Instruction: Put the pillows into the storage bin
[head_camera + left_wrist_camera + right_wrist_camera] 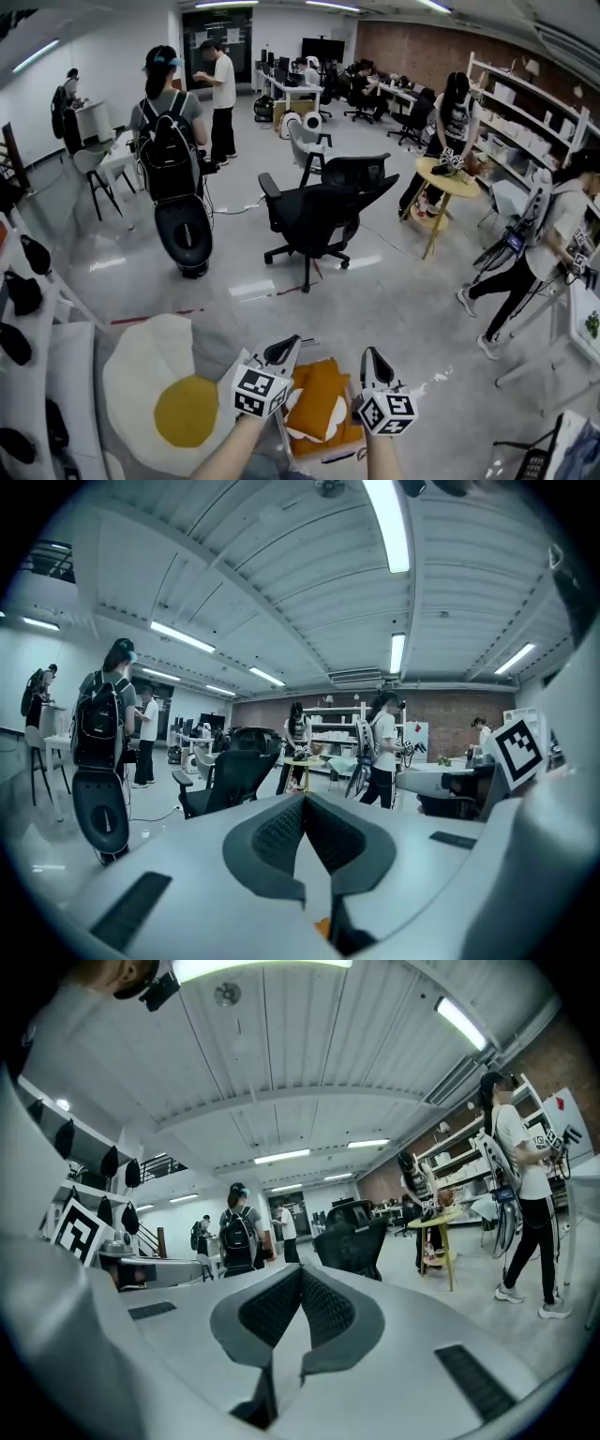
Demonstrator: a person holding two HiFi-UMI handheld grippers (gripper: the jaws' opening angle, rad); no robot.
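In the head view both grippers are held up level, side by side at the bottom of the picture. My left gripper [284, 349] and my right gripper [375, 359] are each shut with nothing between the jaws. Below and between them lies an orange pillow [317, 398] with a white edge. It rests in what looks like an orange storage bin [351, 438] on the floor. A big fried-egg pillow [178, 398] lies on the floor to the left. The left gripper view shows shut jaws [302, 803], and so does the right gripper view [300, 1274].
A black office chair [323, 211] stands a few steps ahead. A person with a black backpack [169, 141] is at the left. At the right, one person bends over [544, 253] and another stands by a round yellow table [450, 183]. A white rack with dark items [23, 300] lines the left edge.
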